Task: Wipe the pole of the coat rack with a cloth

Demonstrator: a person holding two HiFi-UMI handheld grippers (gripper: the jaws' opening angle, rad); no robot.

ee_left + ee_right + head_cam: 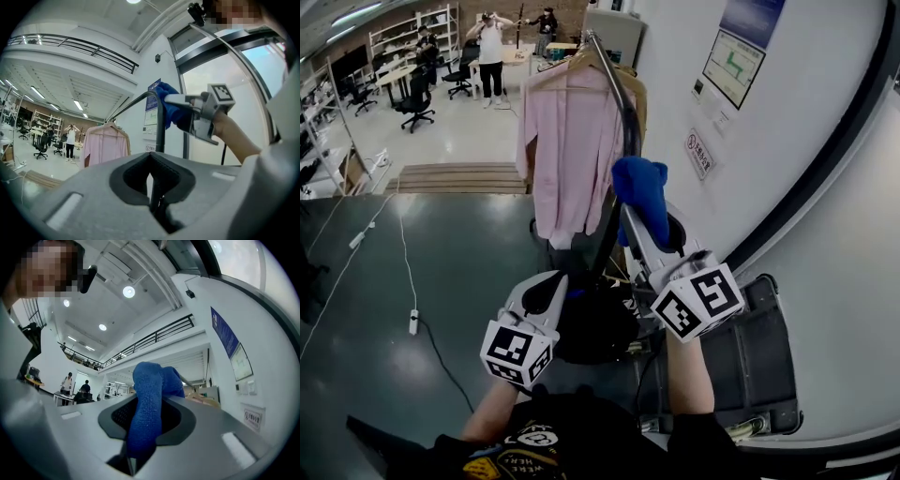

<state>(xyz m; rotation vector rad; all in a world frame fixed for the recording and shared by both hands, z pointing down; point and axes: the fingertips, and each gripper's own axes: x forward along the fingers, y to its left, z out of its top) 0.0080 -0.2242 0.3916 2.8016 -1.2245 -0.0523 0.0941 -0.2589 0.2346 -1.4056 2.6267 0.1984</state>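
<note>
Right tongs: your right gripper point(637, 225) is clamped on the cloth point(642, 187), with a blue wad standing out past the tips.
Left tongs: your left gripper point(157, 201) looks closed on the pole point(160, 126) low down. The dark bar runs right into the jaw gap.
Pole: it rises upright from the left tongs, then bends at the top into the rail. The cloth sits against it just under that bend.
Step in hand: most likely the wiping stroke on the upper pole.
Doing it well: press the wad flat to the bar and draw it down in one line toward your left tongs. Turn your wrist so the cloth wraps round the bar rather than brushing one side. Hold the left grip firm so the rack does not sway.
Risk: the shirt point(572, 159) on its hanger point(581, 61) hangs just beside the pole, so a wide stroke could snag it.
Containers: none that I can tell. The dark mass at the rack's foot is too unclear to name.
</note>
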